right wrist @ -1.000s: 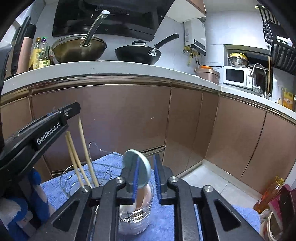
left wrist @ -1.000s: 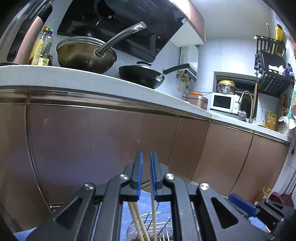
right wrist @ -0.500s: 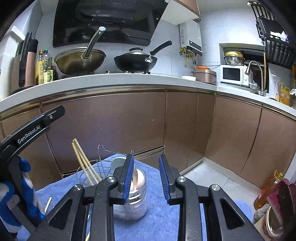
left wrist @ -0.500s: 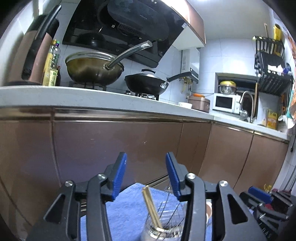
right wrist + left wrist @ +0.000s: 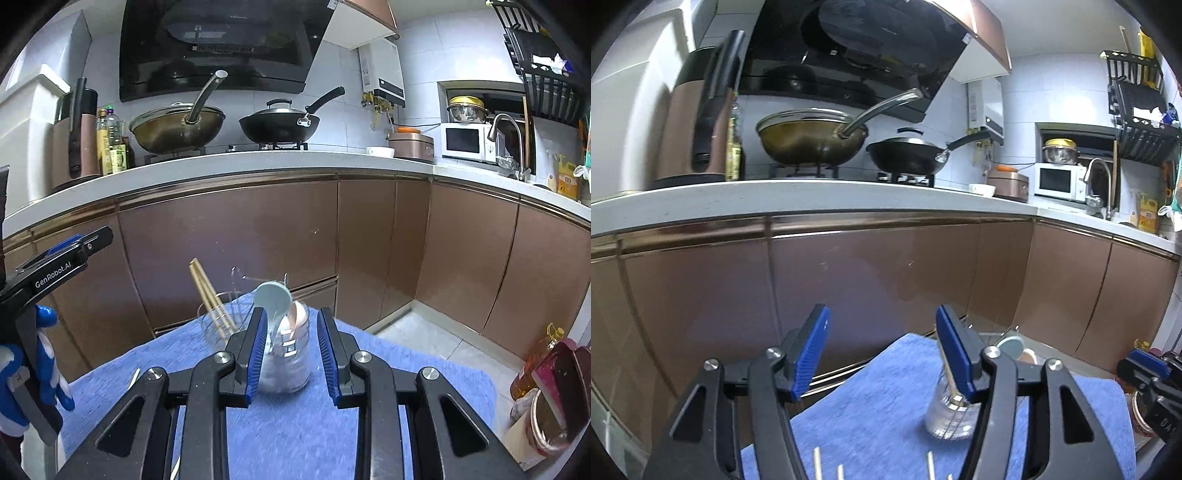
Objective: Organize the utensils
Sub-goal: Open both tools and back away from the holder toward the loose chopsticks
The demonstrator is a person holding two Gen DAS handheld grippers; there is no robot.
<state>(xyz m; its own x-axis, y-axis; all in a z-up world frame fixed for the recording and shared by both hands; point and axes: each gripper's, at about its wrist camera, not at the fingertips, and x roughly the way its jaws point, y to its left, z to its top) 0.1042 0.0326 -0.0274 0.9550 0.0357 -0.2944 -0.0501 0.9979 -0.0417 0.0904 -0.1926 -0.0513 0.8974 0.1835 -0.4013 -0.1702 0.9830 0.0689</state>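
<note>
A wire utensil rack with two clear cups stands on a blue cloth [image 5: 303, 428]. The left cup [image 5: 218, 325] holds wooden chopsticks [image 5: 207, 295]. The right cup [image 5: 286, 354] holds a pale blue spoon [image 5: 273, 299] and a pinkish one. My right gripper [image 5: 291, 354] is open and empty, its fingers either side of the right cup, nearer the camera. My left gripper [image 5: 882, 354] is open and empty above the cloth [image 5: 879, 413]. In its view the chopstick cup [image 5: 951, 417] sits behind the right finger. Loose chopsticks [image 5: 818, 463] lie on the cloth below.
Brown cabinet doors [image 5: 229, 258] stand right behind the cloth. The white counter [image 5: 236, 162] above carries two woks, bottles, a rice cooker and a microwave. An oil bottle [image 5: 535, 362] and a bin stand on the floor at right.
Both grippers opened and let go: the left released chopsticks into the left cup, the right released the pale blue spoon into the right cup. Both have pulled back and up.
</note>
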